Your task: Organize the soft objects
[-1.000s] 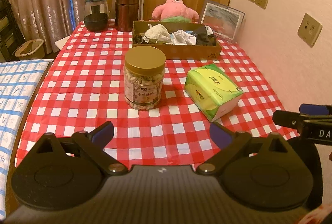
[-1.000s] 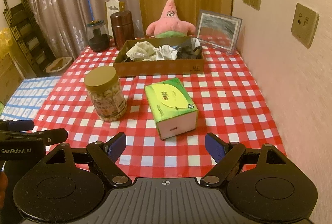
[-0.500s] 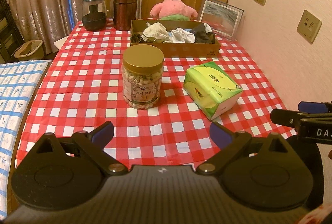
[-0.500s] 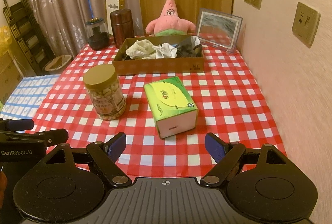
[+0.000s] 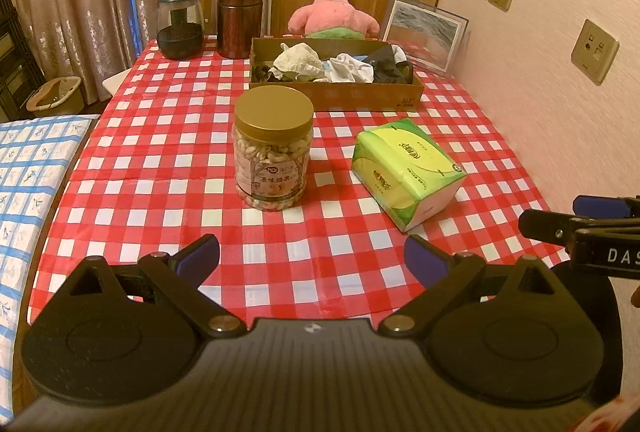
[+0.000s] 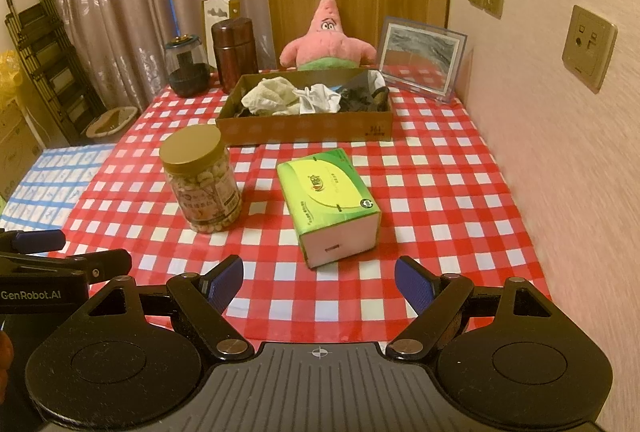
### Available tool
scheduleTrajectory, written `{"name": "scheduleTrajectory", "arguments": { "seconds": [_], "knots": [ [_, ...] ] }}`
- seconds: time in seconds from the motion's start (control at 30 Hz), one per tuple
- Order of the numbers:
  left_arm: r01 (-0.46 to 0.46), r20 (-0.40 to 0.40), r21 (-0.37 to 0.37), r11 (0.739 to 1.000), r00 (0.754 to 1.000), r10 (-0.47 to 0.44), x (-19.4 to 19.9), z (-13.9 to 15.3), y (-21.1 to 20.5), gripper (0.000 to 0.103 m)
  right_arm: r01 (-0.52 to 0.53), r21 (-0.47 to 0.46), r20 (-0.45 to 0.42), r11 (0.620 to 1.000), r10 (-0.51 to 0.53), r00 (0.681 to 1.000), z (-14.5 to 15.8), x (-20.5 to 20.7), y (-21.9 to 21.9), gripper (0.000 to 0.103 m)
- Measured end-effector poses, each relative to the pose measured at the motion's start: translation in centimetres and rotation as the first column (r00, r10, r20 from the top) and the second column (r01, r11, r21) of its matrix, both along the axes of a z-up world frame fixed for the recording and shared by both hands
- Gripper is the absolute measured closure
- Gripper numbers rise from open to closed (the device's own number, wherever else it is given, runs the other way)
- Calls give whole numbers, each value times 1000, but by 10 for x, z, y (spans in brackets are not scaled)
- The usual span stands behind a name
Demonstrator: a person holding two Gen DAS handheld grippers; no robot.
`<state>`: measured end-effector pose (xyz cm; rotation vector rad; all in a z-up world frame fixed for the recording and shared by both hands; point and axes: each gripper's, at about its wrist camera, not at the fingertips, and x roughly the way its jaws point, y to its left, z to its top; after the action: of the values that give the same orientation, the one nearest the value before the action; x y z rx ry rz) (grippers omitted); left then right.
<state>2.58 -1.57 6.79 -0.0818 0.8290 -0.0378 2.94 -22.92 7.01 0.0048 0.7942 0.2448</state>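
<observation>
Left gripper and right gripper both spread wide, empty, near table edge; crumpled cloths lie inside cardboard box, tissue pack outside.

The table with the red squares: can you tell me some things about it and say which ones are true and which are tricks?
1. The nut jar has its lid on. True.
2. The tissue pack is inside the cardboard box. False: it lies on the tablecloth, in front of the box.
3. The pink plush star sits behind the box. True.
4. The right gripper holds the jar. False: it is open, holding nothing.
5. The box holds crumpled cloths. True.
</observation>
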Motion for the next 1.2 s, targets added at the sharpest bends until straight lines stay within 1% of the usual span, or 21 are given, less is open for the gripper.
{"name": "scheduleTrajectory", "arguments": {
  "seconds": [1.2],
  "knots": [
    [4, 0, -3, 1000, 1000, -4, 0, 1, -1, 5, 5, 0, 5, 1000, -5, 1000, 2, 1, -2, 20]
  ]
}}
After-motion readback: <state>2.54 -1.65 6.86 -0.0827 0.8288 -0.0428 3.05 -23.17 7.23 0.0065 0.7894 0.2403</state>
